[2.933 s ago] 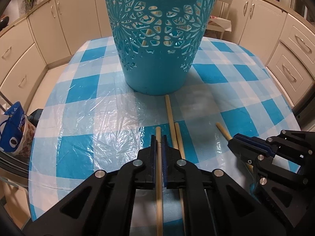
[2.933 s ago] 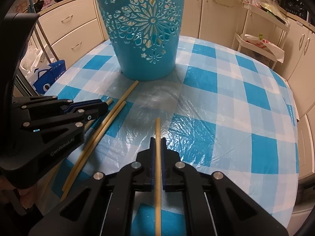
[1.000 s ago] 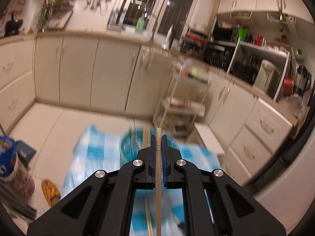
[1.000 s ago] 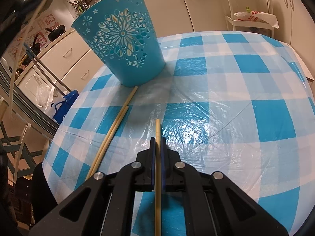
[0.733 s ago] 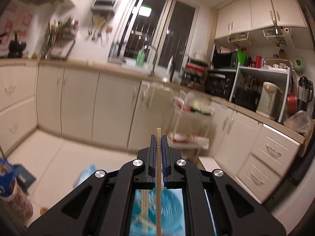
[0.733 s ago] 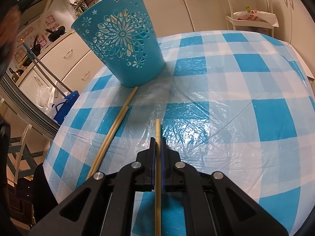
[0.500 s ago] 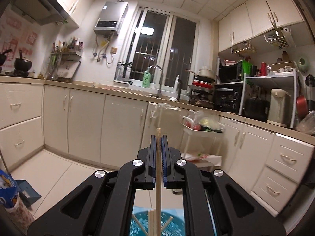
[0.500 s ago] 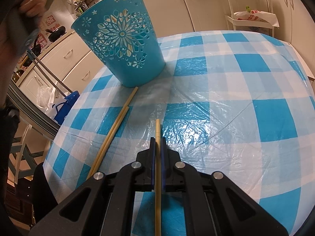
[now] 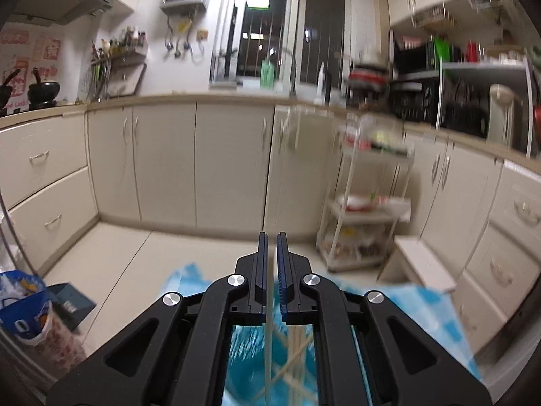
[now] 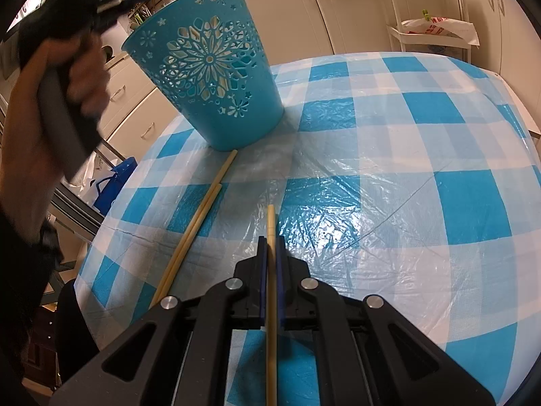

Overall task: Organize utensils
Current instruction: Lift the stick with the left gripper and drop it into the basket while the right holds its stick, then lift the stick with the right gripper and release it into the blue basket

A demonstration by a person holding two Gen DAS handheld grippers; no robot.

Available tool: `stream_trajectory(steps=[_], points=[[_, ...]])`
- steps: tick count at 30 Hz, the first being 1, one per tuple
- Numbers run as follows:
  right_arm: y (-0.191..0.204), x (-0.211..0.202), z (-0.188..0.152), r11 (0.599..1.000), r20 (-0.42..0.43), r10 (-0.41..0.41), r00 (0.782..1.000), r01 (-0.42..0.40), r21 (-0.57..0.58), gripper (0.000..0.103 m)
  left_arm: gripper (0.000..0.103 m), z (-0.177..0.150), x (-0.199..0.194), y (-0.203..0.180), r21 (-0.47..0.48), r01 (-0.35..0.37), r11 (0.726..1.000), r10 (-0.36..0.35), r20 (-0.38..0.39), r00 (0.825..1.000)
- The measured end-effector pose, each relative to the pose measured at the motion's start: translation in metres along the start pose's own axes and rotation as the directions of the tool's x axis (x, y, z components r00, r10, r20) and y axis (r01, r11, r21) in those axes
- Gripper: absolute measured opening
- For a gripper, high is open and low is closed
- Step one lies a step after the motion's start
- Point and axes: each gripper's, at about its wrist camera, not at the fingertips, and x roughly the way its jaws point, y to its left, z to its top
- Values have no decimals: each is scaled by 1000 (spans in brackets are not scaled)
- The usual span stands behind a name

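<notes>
In the left wrist view my left gripper (image 9: pixel 271 237) hangs over the teal cut-out basket (image 9: pixel 248 352), jaws a narrow slit apart. A blurred chopstick (image 9: pixel 268 355) runs down through the slit toward the basket, and its tip does not reach the fingertips. Several chopsticks (image 9: pixel 299 341) lean inside. In the right wrist view a person's hand (image 10: pixel 67 77) holds that gripper above the basket (image 10: pixel 216 77). My right gripper (image 10: pixel 269 240) rests low over the checked tablecloth (image 10: pixel 405 169), shut on a chopstick (image 10: pixel 270 218). Two more chopsticks (image 10: pixel 203 209) lie left of it.
A white trolley rack (image 9: pixel 368 209) stands beyond the table against cream cabinets (image 9: pixel 230 162). A blue bag (image 9: pixel 23 308) sits on the floor at left, another blue bag (image 10: pixel 111 179) by the table's left edge. The tablecloth's right half is bare.
The left gripper has tipped downward and the basket has come into view beneath it. Its chopstick, whose tip stood past the fingertips, has slid down. The right gripper has kept still.
</notes>
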Motion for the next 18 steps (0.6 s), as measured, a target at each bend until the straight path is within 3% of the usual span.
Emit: stream_trajectory(steps=[5,10,18], points=[[1,0,0,1000,1,-2,1000,2,0,6,15,-27,-8,6,15,-27,1000,28,-96,995],[2,1,0,1000,3,-6,1000,6,-4,6,43,-41,-34,9,49,-79,996,84,-99,992],[1,-2,-1,1000,14,2,1000,-2,-7,6,56,-55,-75,16,52,-101,994,106,-124,987]])
